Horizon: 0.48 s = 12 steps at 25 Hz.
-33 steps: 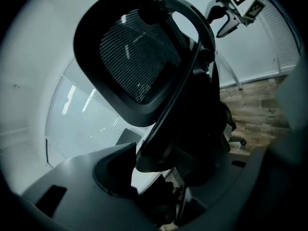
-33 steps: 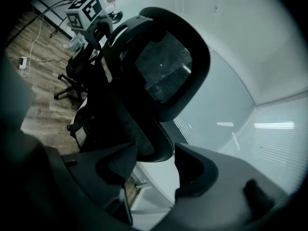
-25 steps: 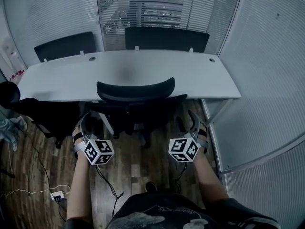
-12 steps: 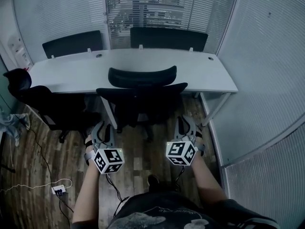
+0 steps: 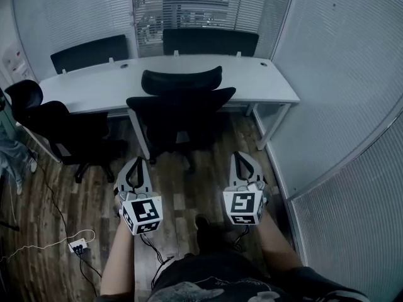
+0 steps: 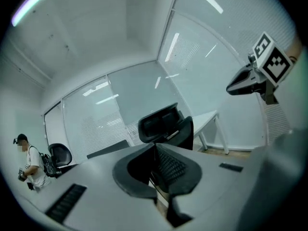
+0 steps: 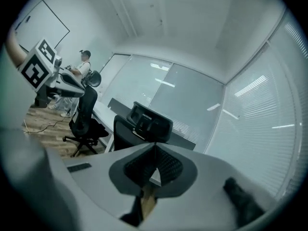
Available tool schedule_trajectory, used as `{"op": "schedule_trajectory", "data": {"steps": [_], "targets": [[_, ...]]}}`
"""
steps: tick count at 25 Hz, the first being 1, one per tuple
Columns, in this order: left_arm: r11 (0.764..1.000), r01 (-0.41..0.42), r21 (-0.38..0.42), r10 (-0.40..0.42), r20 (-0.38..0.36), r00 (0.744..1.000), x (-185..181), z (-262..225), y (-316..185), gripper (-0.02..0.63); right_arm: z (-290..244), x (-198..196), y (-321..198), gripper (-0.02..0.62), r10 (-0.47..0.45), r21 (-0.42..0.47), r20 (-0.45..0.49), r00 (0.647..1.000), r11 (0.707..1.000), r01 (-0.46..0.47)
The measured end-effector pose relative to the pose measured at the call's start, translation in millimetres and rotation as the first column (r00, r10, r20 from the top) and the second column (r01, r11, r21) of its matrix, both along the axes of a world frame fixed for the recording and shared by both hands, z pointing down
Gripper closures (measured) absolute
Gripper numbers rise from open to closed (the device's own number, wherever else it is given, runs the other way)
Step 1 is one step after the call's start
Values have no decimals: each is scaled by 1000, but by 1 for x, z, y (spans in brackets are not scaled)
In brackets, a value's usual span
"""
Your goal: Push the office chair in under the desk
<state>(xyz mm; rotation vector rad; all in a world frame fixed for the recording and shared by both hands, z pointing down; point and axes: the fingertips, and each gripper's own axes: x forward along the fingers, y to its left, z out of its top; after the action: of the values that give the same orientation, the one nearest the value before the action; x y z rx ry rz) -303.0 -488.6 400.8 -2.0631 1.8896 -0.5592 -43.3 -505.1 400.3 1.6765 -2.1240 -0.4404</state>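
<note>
I see the office chair (image 5: 179, 109) at the bench (image 5: 271, 87) edge — ahead of, and apart from, my left hand-held gripper (image 5: 134, 163) and right hand-held gripper (image 5: 243, 157). Both are closed tight, empty.

Left gripper (image 5: 133, 163): jaws, earlier apart, now together and empty; drawn back toward 6 o'clock from office chair (image 5: 181, 112). Right gripper (image 5: 243, 158): likewise closed, empty, withdrawn toward 6 o'clock.

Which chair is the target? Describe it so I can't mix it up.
Find the long white desk. At the middle of its near edge stands the office chair, back towards the camera. The other black chair sits off the left end; two more chairs stand behind the desk.
</note>
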Motion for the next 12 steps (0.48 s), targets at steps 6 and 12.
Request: {"op": "schedule_trajectory", "data": {"steps": [6,12], "targets": [[999,-47,4,47,-75,996,6,-3,31,588,-3,-2,54,572,-20,-52,48,999,998,23],[995,-100,3,100,-65,993,26,-3,56,588,-1,-2,77,572,-37,-58,37,999,998,39]]}}
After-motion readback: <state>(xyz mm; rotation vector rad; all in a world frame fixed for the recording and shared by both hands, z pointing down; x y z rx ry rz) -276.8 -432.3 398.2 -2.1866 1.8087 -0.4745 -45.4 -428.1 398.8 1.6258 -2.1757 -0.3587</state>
